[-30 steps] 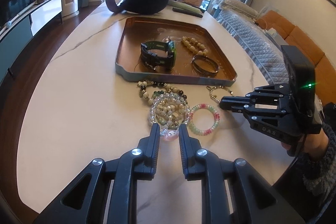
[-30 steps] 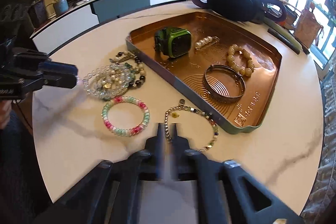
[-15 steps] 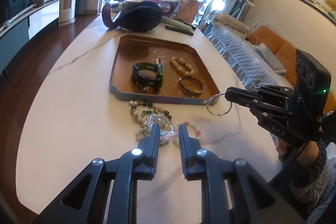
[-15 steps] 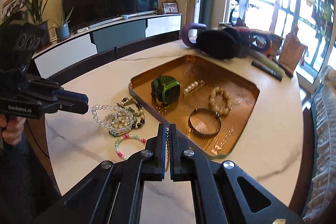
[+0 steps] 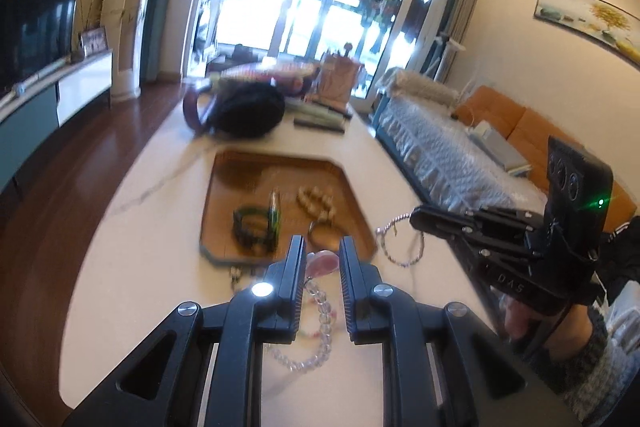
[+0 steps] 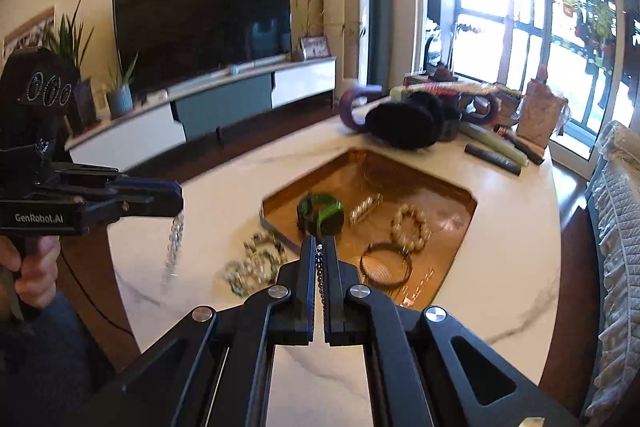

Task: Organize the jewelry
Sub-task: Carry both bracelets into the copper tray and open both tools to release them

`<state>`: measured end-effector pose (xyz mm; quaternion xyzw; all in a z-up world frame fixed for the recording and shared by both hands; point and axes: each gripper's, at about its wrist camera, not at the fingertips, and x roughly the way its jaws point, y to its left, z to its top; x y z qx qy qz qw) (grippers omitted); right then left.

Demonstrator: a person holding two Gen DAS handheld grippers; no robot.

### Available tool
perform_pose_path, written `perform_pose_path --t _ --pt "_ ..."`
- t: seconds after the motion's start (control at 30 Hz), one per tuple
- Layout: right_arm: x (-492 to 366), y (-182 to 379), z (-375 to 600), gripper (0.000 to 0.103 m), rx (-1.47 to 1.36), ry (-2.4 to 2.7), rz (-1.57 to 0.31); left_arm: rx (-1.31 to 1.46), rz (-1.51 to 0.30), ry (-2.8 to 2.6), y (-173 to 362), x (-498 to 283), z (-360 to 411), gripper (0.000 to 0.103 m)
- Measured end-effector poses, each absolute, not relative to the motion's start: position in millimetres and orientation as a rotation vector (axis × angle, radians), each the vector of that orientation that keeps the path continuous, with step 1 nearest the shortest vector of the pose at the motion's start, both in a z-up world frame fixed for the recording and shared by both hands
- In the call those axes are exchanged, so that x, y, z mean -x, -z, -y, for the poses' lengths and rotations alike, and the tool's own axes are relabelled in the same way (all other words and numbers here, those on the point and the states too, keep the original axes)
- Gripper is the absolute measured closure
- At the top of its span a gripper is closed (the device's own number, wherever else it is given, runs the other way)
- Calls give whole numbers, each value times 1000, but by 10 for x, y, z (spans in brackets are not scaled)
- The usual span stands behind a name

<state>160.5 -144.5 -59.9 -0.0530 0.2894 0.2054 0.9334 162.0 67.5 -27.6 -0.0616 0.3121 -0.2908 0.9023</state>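
My left gripper (image 5: 322,251) is shut on a clear bead bracelet (image 5: 318,323) with a pink charm, which hangs in the air below its fingers. From the right wrist view the same clear beads (image 6: 174,241) dangle under the left gripper (image 6: 178,201). My right gripper (image 6: 319,247) is shut on a thin chain bracelet (image 6: 319,269). In the left wrist view that chain bracelet (image 5: 400,243) hangs as a loop from the right gripper (image 5: 414,217), beside the copper tray (image 5: 222,187). The tray (image 6: 448,187) holds a green and black watch (image 6: 320,213), a cream bead bracelet (image 6: 412,225), a metal bangle (image 6: 386,265) and a pearl piece (image 6: 364,209).
Several bead bracelets (image 6: 256,263) lie blurred on the white marble table (image 6: 516,267) just in front of the tray. Black earmuffs (image 6: 404,125), a purple band and a dark remote (image 6: 494,159) crowd the far end. A sofa (image 5: 460,163) runs along the table's right side.
Both grippers have risen from the table. The left one has lifted the clear bead bracelet off the pile, and the right one has lifted the chain bracelet. Both views now tilt up toward the room.
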Motion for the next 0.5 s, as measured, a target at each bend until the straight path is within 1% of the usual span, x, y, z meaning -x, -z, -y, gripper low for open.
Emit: perform_pose_path --t 0.2,0.3,0.4,0.5 --pt "-1520 -17 1615 101 12 -400 -482 177 -518 660 -289 -1606 -533 85" --pt "-1475 -285 1616 101 8 -388 -425 192 -478 675 -473 -1650 -441 85" --pt "-1447 -465 1582 101 36 -359 -374 225 -451 703 -567 -1740 -397 86" --pt "-1468 -498 1564 101 37 -355 -352 230 -448 716 -547 -1835 -318 86"
